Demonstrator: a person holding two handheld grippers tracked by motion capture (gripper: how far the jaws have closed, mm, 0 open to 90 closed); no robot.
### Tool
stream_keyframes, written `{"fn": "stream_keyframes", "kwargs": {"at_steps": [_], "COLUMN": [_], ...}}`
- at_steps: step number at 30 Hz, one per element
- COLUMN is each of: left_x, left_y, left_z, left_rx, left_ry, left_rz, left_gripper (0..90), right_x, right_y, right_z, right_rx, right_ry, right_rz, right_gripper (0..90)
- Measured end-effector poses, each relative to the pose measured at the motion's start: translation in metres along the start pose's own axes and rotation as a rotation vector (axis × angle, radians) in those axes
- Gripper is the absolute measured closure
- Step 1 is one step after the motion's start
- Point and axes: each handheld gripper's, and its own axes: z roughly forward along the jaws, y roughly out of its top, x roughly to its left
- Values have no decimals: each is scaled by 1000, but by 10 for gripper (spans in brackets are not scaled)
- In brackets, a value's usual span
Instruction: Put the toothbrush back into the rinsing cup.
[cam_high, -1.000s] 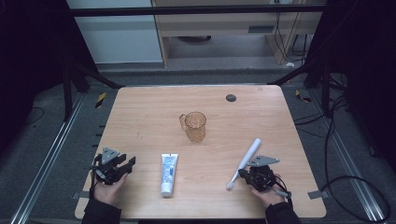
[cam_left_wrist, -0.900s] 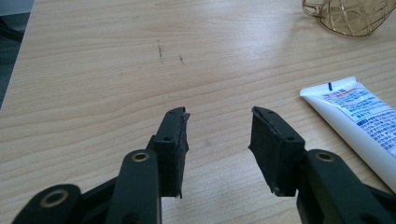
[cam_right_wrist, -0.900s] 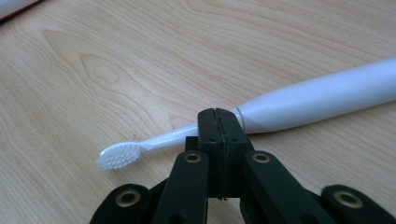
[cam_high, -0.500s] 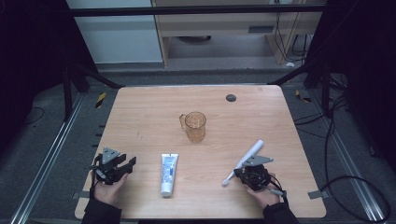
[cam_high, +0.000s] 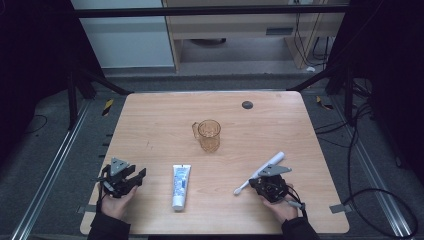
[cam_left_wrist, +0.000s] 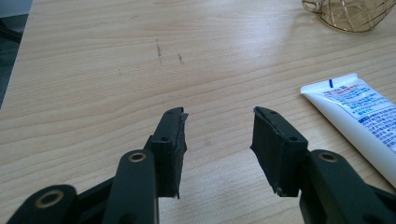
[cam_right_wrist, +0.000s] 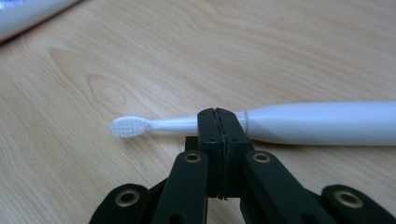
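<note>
Your right gripper (cam_right_wrist: 217, 114), jaws pressed together, touches the toothbrush (cam_right_wrist: 261, 123) lying right of the toothpaste tube (cam_high: 180, 186) on the table (cam_high: 150, 130), your left gripper (cam_left_wrist: 219, 133) gaping empty; nothing sits in the cup (cam_high: 208, 135) yet.

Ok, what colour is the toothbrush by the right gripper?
White all over, bristles included; the toothbrush shows best in the right gripper view.

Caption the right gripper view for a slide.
Right gripper, fingers shut together, in front of a white electric toothbrush lying on the wooden table.
</note>
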Motion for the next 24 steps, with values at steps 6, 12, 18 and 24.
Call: {"fn": "stream_keyframes", "kwargs": {"at_steps": [6, 12, 18, 24], "left_x": [0, 0, 1, 1], "left_y": [0, 1, 1, 1], "left_z": [0, 1, 1, 2], "left_rx": [-3, 3, 5, 6], "left_ry": [2, 3, 5, 6], "left_rz": [-4, 0, 1, 0], "left_gripper": [532, 525, 520, 518], "right_x": [-16, -41, -60, -79], "right_y": [7, 11, 12, 22], "right_z": [-15, -25, -26, -19], "right_rx": [-67, -109, -120, -134], "right_ry": [-56, -137, -180, -218], "right_rz": [45, 85, 122, 132], "right_gripper": [899, 900, 900, 900]}}
